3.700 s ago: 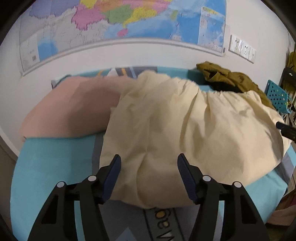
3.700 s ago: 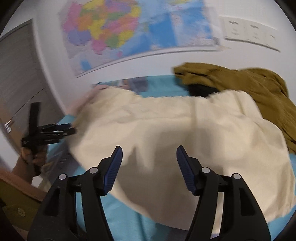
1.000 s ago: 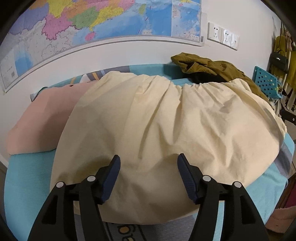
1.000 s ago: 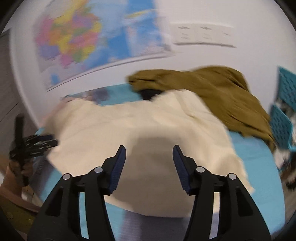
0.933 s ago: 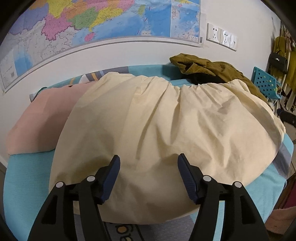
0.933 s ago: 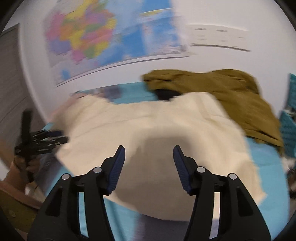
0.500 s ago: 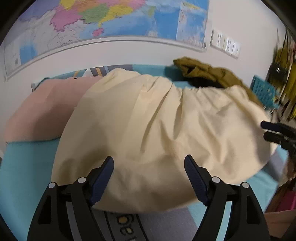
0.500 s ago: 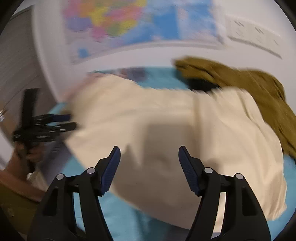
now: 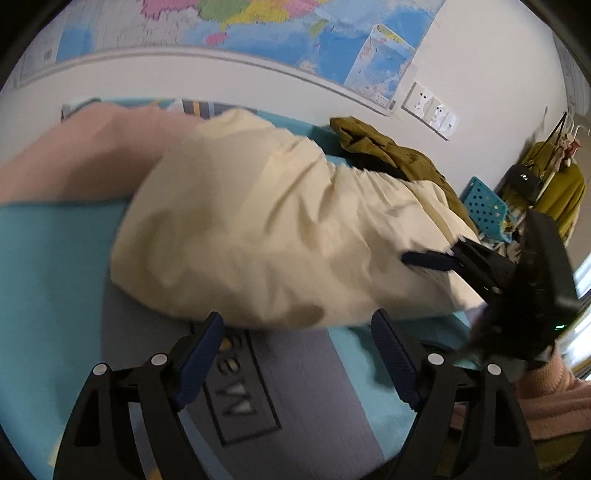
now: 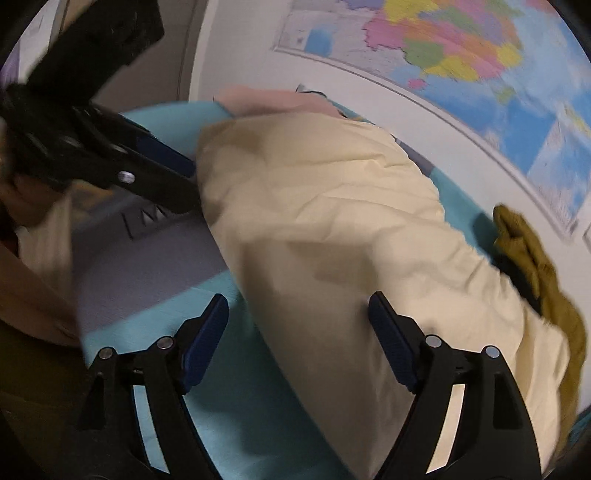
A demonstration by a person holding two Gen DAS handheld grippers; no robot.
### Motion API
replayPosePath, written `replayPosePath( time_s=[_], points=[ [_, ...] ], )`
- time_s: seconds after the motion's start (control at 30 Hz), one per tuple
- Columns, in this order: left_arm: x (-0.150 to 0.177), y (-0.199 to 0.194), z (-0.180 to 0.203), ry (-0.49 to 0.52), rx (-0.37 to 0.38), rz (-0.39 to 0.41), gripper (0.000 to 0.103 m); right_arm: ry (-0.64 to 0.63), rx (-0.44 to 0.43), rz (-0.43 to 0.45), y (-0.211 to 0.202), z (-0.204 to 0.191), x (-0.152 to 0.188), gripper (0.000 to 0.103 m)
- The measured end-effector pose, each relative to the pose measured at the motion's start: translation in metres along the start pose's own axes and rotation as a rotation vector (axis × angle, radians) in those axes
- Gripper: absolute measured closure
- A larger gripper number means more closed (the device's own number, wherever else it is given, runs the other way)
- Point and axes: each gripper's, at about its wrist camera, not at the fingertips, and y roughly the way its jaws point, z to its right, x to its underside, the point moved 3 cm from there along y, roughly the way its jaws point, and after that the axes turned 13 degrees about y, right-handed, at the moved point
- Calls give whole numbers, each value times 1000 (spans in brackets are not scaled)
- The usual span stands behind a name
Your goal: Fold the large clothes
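A large cream garment [image 9: 277, 229] lies spread and rumpled across the teal bed [image 9: 48, 277]. My left gripper [image 9: 299, 332] hovers just short of the garment's near edge, above a grey printed panel [image 9: 258, 387]. Its jaws are opening, with nothing pressed between them. In the right wrist view my right gripper [image 10: 297, 325] straddles the edge of the cream garment [image 10: 332, 221]. Its jaws are opening too, and the pads do not press the cloth. Each gripper shows in the other's view: the right gripper [image 9: 436, 258] over the garment's right end, the left gripper [image 10: 181, 173] at its near corner.
An olive garment [image 9: 388, 151] is heaped at the back right against the wall. A pink cloth [image 9: 81, 158] lies at the back left. A map [image 9: 258, 29] and wall sockets [image 9: 430, 110] are behind. A blue perforated basket [image 9: 484, 210] and a coat rack [image 9: 561, 184] stand right of the bed.
Both pairs of jaws have spread wider. The right gripper has swung across, rolled and come close to the left one. The left gripper has drawn back to the garment's near edge.
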Motion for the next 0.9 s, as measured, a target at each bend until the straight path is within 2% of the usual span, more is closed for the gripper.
replayPosePath(
  time_s=[0.03,0.07,0.1,0.17,0.23,0.33,0.4,0.47,0.53,0.6,0.67,0.9],
  points=[
    [4,3,1,-13,24,-9,24,-5,4,6,2,0,1,28],
    [7,7,2,-23,46,-20,24,-3,16,14,3,2,1,39],
    [8,11,3,-31,55,-29,24,16,21,15,5,7,-1,44],
    [10,21,4,-52,79,-49,24,81,-20,12,3,18,-5,57],
    [7,23,4,-64,87,-31,22,127,-47,22,0,26,-9,62],
    [-1,30,-3,-137,122,-11,21,195,-84,37,-7,34,-14,64],
    [-6,33,-10,-205,175,6,21,222,-97,38,-8,37,-15,64],
    [-11,31,-18,-278,241,61,21,232,-103,33,-7,37,-15,64],
    [-14,31,-24,-339,278,97,20,237,-103,35,-7,35,-15,64],
    [-15,38,-30,-398,303,104,20,260,-117,34,-6,38,-15,64],
    [-17,44,-33,-412,276,105,21,283,-132,34,-6,40,-14,64],
    [-41,69,-27,-351,203,86,21,379,-181,36,-8,45,-10,62]
  ],
)
